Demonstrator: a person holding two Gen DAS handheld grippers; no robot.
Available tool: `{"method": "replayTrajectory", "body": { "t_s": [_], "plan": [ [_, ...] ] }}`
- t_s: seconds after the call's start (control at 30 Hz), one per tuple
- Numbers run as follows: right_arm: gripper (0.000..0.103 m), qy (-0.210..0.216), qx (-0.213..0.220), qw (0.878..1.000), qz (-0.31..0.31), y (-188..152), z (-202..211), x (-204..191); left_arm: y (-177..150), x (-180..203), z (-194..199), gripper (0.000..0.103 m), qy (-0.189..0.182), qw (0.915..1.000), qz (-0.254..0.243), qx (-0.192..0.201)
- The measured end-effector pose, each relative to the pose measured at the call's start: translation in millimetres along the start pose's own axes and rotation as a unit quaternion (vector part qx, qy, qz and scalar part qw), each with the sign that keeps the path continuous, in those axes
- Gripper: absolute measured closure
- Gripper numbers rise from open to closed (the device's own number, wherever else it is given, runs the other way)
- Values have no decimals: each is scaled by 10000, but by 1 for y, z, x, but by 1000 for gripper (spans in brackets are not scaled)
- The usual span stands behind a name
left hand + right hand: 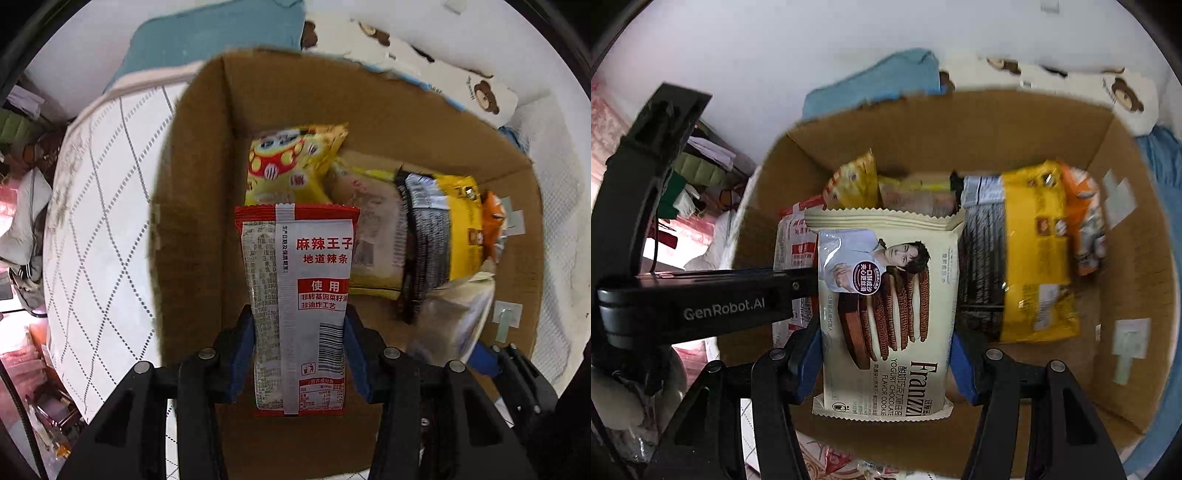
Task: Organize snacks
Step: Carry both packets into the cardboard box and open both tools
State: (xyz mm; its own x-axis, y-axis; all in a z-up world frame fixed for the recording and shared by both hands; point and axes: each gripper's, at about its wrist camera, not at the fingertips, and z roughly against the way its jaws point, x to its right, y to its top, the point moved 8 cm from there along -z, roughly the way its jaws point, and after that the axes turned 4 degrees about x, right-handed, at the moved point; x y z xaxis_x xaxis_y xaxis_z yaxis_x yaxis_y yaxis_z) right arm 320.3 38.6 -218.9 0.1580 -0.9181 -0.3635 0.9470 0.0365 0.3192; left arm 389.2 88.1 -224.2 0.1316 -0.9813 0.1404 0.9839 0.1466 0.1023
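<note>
- The left claw (pixel 299 347) is clamping a red spicy-strip packet (pixel 301 295) lengthwise, hanging over the cardboard box (pixel 369 96).
- The right claw (pixel 886 365) is gripping a cookie pack (pixel 886 314) beside it, also above the box's snacks.

Inside the cardboard box (pixel 1137 258), snacks fill the far end: a yellow mushroom-print bag (pixel 291 162) stands against the far-left wall, a pale flat packet (pixel 373 236) lies beside it, and a yellow-and-black pack (pixel 1030 251) with an orange packet (pixel 1086 221) crowds toward the right wall. Bare cardboard floor shows along the box's left wall and near its front edge. The box's upright walls close all four sides, leaving the top open. The left gripper's black body (pixel 701 299) reaches across the box's left rim, blocking that side.
</note>
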Motion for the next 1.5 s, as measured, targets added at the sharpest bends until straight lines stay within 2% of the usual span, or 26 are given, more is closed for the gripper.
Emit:
{"method": "replayTrajectory", "body": {
  "t_s": [0.1,0.13,0.17,0.2,0.23,0.27,0.43,0.77,1.1,1.3,1.5],
  "plan": [
    [40,139,-217,9996,-139,-4,-21,3,-5,-1,-7,56,36,10000,-54,-62],
    [38,207,-335,9990,-206,-6,-28,4,-6,-1,-8,51,0,10000,-55,-47],
    [25,204,-484,9983,-269,-9,-34,6,-7,-1,-8,46,-68,10000,-28,-38],
    [9,168,-548,9980,-262,-10,-38,8,-8,-1,-8,39,-112,9999,-1,-45],
    [4,118,-600,9979,-229,-11,-41,10,-8,-2,-9,17,-155,9998,49,-69],
    [3,26,-643,9977,-203,-12,-43,12,-9,-3,-8,6,-196,9998,74,-60],
    [3,-143,-640,9977,-160,-11,-38,23,-13,-7,2,6,-194,9997,149,82],
    [3,-714,-415,9964,-189,-10,-8,65,-31,-12,17,6,111,9991,57,410],
    [3,-972,-172,9948,-230,-28,34,82,-53,-2,27,6,267,9974,-48,666],
    [3,-1043,91,9944,-134,-33,61,82,-68,6,50,6,334,9937,-67,1070],
    [3,-1141,510,9922,49,-43,97,80,-90,10,80,6,400,9864,-18,1596]
  ]
}}
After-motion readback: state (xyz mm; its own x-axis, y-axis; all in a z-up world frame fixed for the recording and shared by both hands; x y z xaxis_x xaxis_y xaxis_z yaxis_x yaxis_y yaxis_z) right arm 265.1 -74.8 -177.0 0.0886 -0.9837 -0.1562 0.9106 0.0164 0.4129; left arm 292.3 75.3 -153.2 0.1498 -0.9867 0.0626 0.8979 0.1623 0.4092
